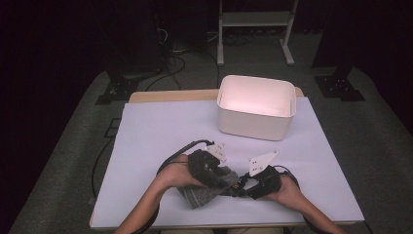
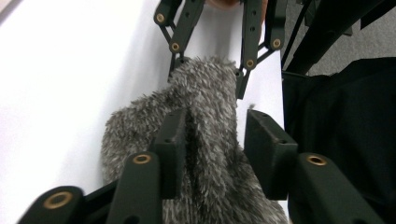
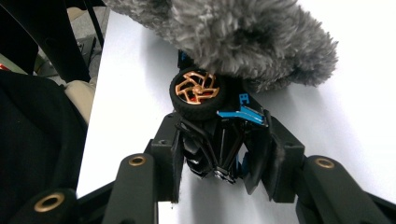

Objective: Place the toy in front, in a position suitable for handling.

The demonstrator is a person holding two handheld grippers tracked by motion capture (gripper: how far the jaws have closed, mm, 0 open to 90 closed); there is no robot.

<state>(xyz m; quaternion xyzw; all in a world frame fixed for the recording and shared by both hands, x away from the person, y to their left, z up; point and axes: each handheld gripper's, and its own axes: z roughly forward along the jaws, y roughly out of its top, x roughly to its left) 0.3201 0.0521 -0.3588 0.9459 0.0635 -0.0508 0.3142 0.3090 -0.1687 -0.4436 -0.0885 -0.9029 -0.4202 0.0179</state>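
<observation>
The right gripper (image 3: 219,158) is clamping a black and blue toy car (image 3: 224,130) between its two jaws, the car's body wedged between the pads and one wheel with a copper-coloured rim (image 3: 197,88) sticking up toward the camera. The front of the car is pushing into the open end of a fuzzy grey sock (image 3: 243,32), which is lying on the white surface (image 3: 355,102) just ahead of the jaws. The left gripper (image 2: 212,140) is standing with its jaws apart around the other end of that sock (image 2: 205,121); one pad is resting against the pile while the other is sitting clear of it, so the jaws are not pinching the fabric. In the high view, the left gripper (image 1: 207,168) and the right gripper (image 1: 253,183) are facing each other near the front edge of the surface (image 1: 160,126), with the sock (image 1: 204,192) lying between and partly under them and the person's forearms coming in from below. A white tub (image 1: 256,107) is sitting well apart from them toward the far side.
</observation>
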